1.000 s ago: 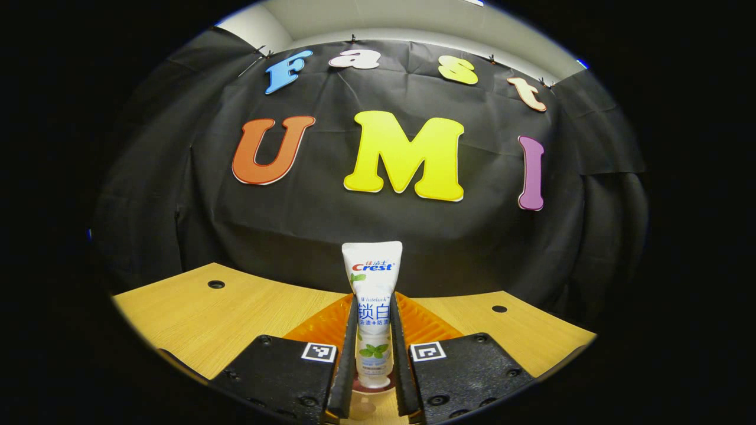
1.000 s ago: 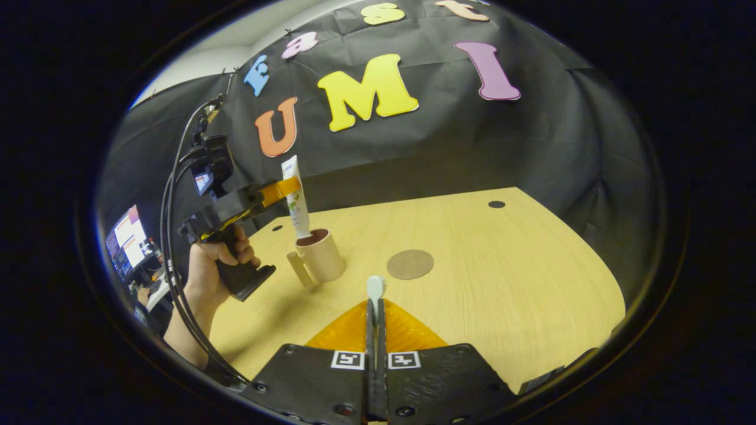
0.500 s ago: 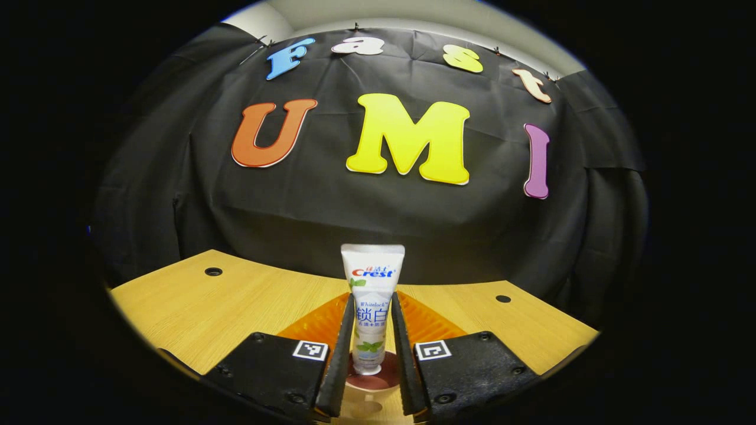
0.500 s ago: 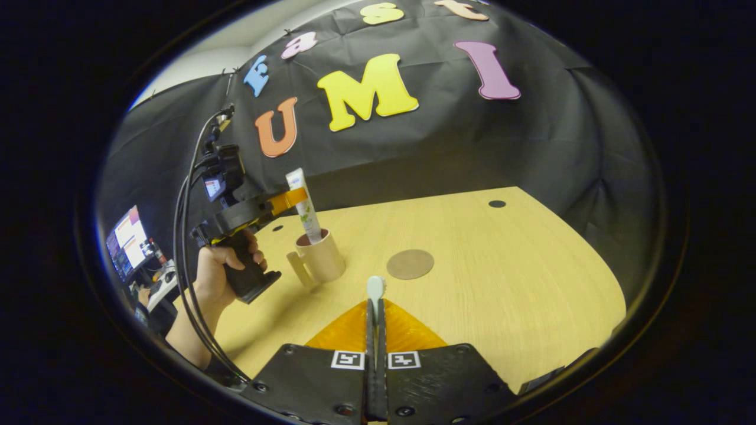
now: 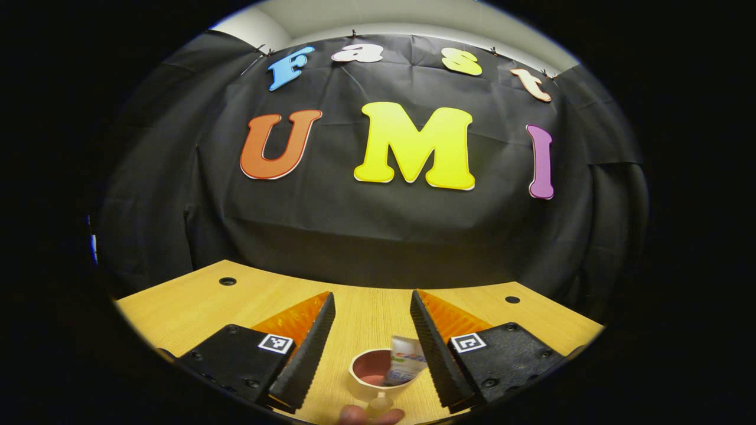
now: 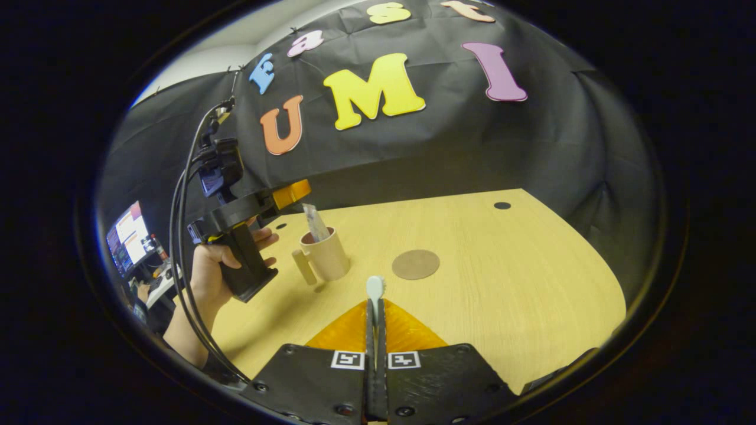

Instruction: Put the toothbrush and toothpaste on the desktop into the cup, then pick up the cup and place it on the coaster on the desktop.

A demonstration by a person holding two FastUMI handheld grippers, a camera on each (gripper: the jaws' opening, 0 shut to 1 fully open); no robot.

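Wood-grain bench [image 6: 484, 277] carries the cup [image 6: 323, 255] toward its left edge, with the toothpaste [image 6: 315, 222] leaning inside it. The left hand-held gripper [image 5: 371, 336] hangs above the cup, fingers apart. A round coaster [image 6: 416, 264] lies bare just beside. The right hand-held gripper [image 6: 375, 319] is clamped on the toothbrush [image 6: 375, 289].

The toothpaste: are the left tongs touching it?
Apart. In the left gripper view the left tongs stand wide open, the toothpaste leaning in the cup below.
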